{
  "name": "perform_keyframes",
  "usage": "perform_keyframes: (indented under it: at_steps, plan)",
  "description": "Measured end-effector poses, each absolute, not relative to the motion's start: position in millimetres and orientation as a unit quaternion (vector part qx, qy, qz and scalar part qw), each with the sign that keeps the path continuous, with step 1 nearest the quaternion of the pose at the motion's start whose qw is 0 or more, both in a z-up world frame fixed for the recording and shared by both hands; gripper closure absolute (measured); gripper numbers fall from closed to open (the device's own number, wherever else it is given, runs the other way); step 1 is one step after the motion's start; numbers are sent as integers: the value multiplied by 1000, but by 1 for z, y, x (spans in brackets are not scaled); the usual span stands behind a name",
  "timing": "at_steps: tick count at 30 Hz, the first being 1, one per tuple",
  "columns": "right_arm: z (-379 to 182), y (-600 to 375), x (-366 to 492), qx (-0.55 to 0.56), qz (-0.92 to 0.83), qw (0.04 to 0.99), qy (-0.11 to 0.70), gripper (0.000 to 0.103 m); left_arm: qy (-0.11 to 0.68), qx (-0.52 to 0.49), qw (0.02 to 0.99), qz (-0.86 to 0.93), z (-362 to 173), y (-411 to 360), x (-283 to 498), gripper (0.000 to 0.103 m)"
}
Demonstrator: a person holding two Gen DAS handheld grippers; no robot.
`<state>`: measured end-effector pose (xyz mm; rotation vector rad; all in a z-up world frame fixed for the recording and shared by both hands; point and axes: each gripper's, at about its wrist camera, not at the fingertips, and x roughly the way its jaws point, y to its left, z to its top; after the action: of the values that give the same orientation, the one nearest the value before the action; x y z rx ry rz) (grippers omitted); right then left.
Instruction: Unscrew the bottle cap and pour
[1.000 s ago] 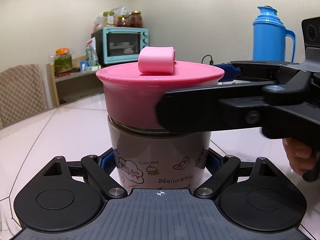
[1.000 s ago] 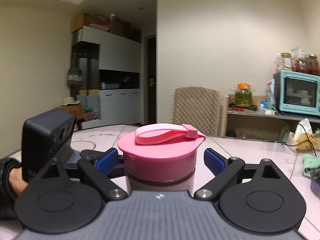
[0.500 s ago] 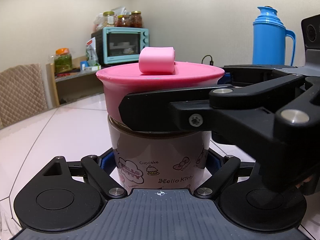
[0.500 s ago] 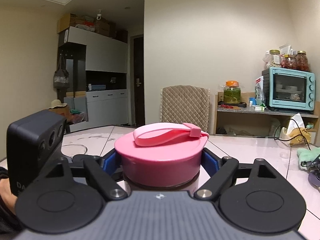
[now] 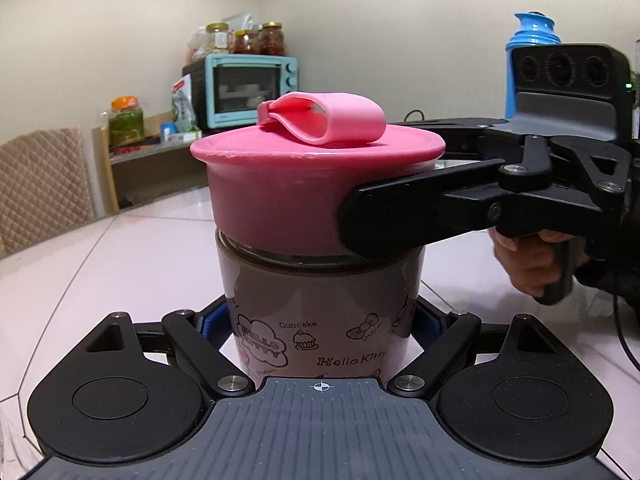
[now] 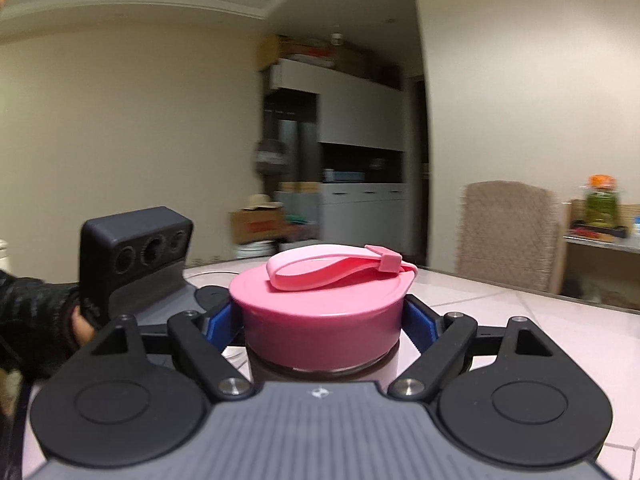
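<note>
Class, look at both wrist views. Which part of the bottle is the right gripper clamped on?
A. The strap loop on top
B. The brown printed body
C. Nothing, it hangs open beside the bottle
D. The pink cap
D: the right gripper has its blue pads pressed against both sides of the pink cap, while the left gripper holds the brown body below.

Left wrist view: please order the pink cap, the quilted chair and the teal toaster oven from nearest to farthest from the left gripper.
1. Pink cap: directly ahead, above the left gripper.
2. Quilted chair: far left, at the table's edge.
3. Teal toaster oven: behind, on the shelf by the wall.
</note>
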<state>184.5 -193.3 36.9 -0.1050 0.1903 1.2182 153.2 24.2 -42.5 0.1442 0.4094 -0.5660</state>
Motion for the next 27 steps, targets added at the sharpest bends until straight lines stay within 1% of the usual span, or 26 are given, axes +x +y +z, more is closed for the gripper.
perform_keyframes:
  at_steps: [3,4,5,6,15,27]
  plan:
    - [38,-192,179,-42,559,822,96,17,200,71,937,-277,-42,24,154,13]
    - [39,-192,178,-39,556,824,99,15,200,71,937,-277,-43,24,153,13]
    - [39,-192,175,-35,547,829,107,10,200,71,937,-277,-43,23,153,13]
    - [40,-192,171,-37,532,839,108,9,200,71,937,-277,-43,23,153,13]
    - [46,-184,127,-30,410,904,115,9,200,71,937,-277,-43,23,153,12]
    - [45,-153,120,-27,354,928,109,9,200,71,937,-277,-42,23,153,12]
